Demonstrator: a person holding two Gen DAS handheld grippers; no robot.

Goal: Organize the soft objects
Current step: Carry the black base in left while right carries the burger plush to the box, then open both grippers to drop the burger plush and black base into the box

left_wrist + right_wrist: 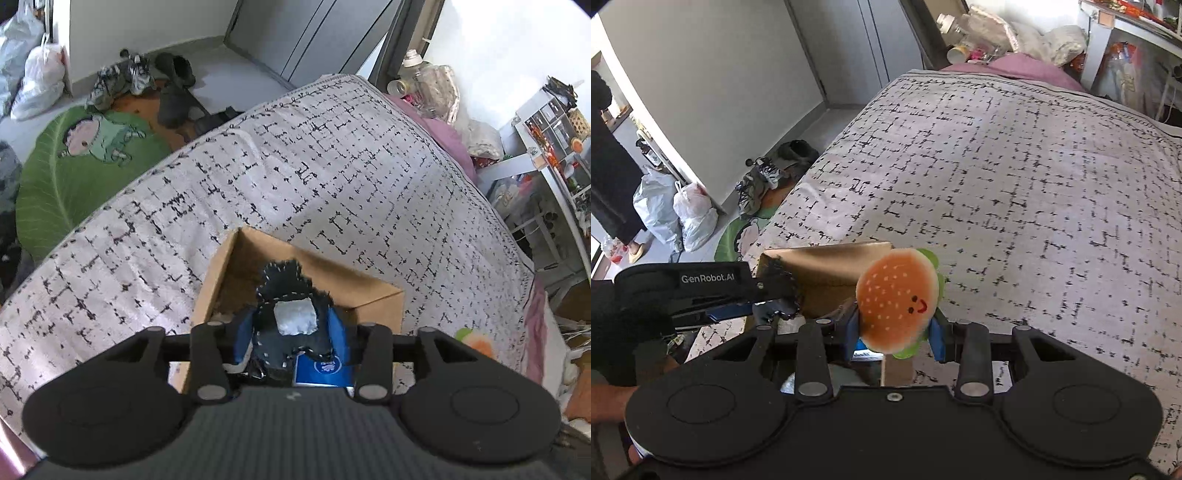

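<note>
My left gripper (291, 332) is shut on a black plush toy (291, 295) with white stitching and a grey patch, held over the open cardboard box (369, 291) on the bed. My right gripper (895, 325) is shut on a burger plush (897, 295) with a smiling face and green lettuce edge, held just right of the same box (827, 266). The left gripper (775, 291) with the black toy (783, 284) shows in the right wrist view at the box's left side. A bit of the burger plush (474, 341) shows at the right in the left wrist view.
The bed has a white cover with black marks (332, 166). Left of it on the floor lie a green leaf rug (74, 166), shoes (122, 79) and white plastic bags (683, 210). Pink bedding and clutter (1015, 62) sit at the bed's far end, shelves (546, 136) at the right.
</note>
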